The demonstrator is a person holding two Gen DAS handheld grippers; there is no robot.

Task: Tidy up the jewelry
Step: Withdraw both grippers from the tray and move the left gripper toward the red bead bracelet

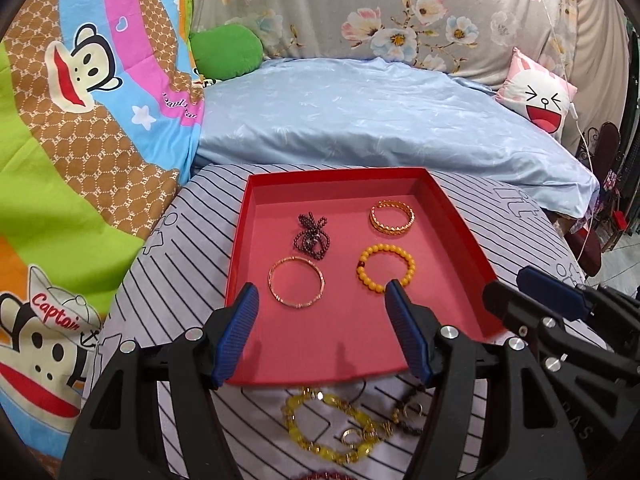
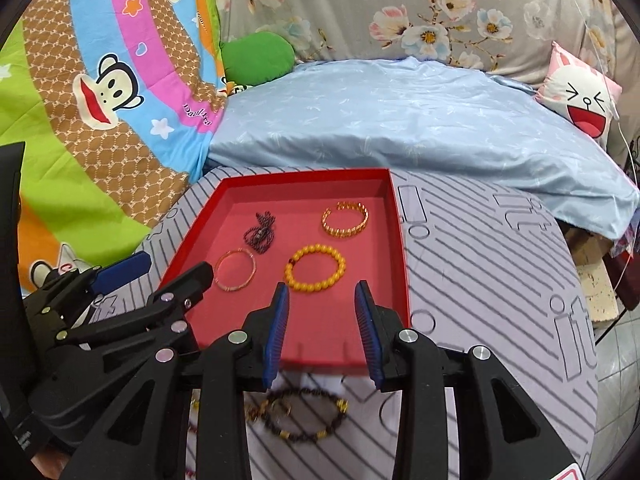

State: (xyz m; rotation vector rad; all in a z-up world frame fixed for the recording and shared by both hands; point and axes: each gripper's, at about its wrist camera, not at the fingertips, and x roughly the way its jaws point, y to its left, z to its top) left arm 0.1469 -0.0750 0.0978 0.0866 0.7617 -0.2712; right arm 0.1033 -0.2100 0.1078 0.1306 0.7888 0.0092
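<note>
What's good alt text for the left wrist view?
A red tray on a striped cloth holds four bracelets, seen between the open, empty left gripper. More bracelets lie on the cloth in front of the tray; the right gripper is at right.

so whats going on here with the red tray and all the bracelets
A person with a gripper in each hand is sorting jewelry into a red tray on a striped cloth. Four pieces already lie in it: a dark bead strand, a gold cuff, a thin bangle and a yellow bead bracelet. The left gripper and right gripper are both open and empty. More bracelets wait outside the tray.
</note>
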